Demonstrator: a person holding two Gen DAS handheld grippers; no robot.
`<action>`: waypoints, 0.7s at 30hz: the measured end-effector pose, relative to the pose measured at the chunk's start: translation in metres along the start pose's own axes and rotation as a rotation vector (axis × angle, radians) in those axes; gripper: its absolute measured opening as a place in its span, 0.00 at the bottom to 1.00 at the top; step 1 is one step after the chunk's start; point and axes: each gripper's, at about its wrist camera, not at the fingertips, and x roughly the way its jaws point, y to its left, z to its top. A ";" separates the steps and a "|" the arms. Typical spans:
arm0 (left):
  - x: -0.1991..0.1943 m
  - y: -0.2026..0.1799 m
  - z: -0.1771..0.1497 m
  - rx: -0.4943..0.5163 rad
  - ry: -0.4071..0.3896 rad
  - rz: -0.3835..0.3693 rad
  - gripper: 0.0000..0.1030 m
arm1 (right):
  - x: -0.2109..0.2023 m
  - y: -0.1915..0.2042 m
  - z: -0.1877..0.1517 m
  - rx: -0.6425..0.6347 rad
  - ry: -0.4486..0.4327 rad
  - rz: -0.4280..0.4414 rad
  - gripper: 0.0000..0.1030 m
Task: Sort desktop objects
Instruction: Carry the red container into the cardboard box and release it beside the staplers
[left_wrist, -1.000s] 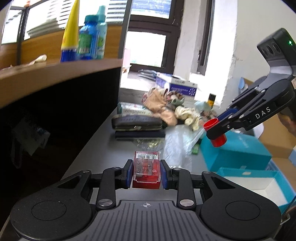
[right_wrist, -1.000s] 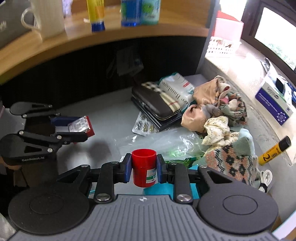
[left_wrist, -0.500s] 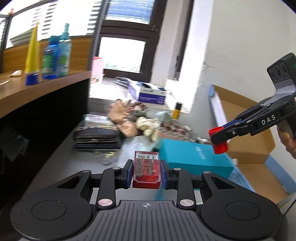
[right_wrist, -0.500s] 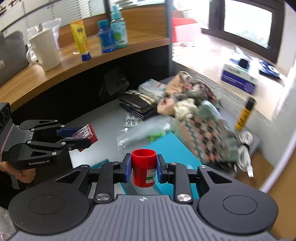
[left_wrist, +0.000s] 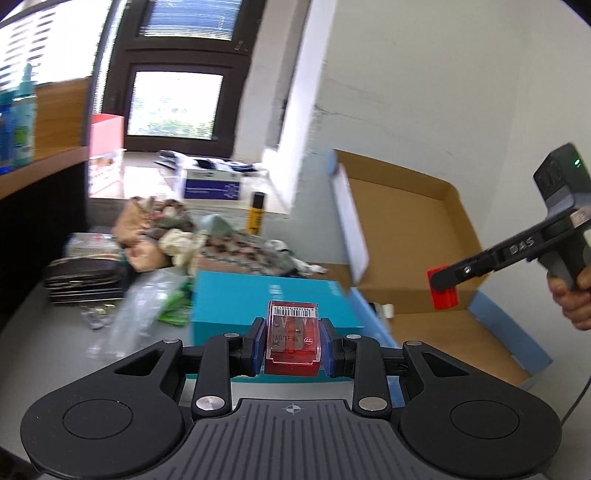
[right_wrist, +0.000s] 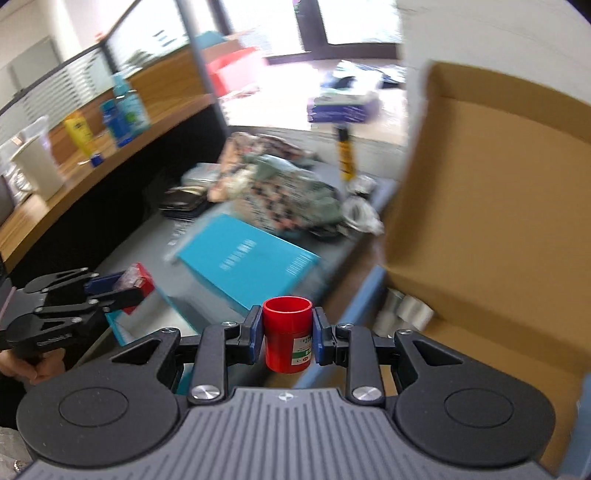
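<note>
Left wrist view: left gripper (left_wrist: 292, 343) clamped on small red case (left_wrist: 293, 342), blue pads pressed on both long sides, barcode face up; carried clear of the worktop (left_wrist: 48, 332), above the near edge of the teal box (left_wrist: 273, 306).
Left wrist view, right side: right gripper (left_wrist: 445, 282) seen side-on, clamped on red cup (left_wrist: 446, 298); held in front of the open cardboard box (left_wrist: 402, 236), cup hanging below the pads.
Left wrist view, clutter: dark wallets (left_wrist: 86, 280), fabric heap (left_wrist: 162, 236) and clear plastic wrap (left_wrist: 136, 306) lying on the worktop, apart from both grippers.
Right wrist view: right gripper (right_wrist: 287, 334) closed on red cup (right_wrist: 287, 334), mouth up and upright, gripped at mid-wall; likely held so to go into a container without tipping.
Right wrist view, left edge: left gripper (right_wrist: 122, 288) with small red case (right_wrist: 135, 282), level with the teal box (right_wrist: 247, 262).
Right wrist view, destination: cardboard box (right_wrist: 487, 206) open beside the cup, flap raised; judged the sorting bin.
Step in hand: both items in carriage toward the box, neither yet set down.
</note>
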 end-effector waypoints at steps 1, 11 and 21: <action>0.002 -0.005 0.000 0.003 0.001 -0.009 0.32 | -0.001 -0.008 -0.005 0.015 0.001 -0.020 0.30; 0.027 -0.051 0.007 0.038 0.021 -0.073 0.32 | 0.020 -0.092 -0.037 0.208 0.013 -0.114 0.30; 0.039 -0.078 0.009 0.072 0.040 -0.087 0.32 | 0.073 -0.135 -0.027 0.269 0.059 -0.120 0.30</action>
